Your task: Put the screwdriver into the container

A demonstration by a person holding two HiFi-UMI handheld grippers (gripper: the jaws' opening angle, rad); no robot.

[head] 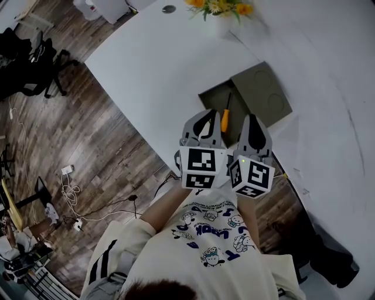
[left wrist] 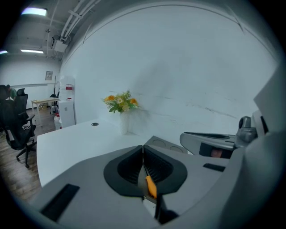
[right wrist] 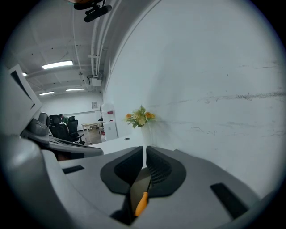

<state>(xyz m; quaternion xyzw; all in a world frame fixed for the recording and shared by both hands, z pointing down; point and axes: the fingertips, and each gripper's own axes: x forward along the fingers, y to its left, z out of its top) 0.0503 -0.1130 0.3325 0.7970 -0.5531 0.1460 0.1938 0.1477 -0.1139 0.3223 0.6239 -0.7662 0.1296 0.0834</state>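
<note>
The screwdriver, with an orange handle and a dark shaft, lies inside the open grey container near the white table's front edge. The container's lid is folded back to the right. Both grippers hover side by side just in front of the container. My left gripper is shut with nothing in it; past its jaws the orange handle shows below. My right gripper is also shut and empty, and the handle shows beneath it too.
A vase of orange and yellow flowers stands at the table's far side by the white wall. A small dark disc sits on the table. Left of the table are wooden floor, cables and office chairs.
</note>
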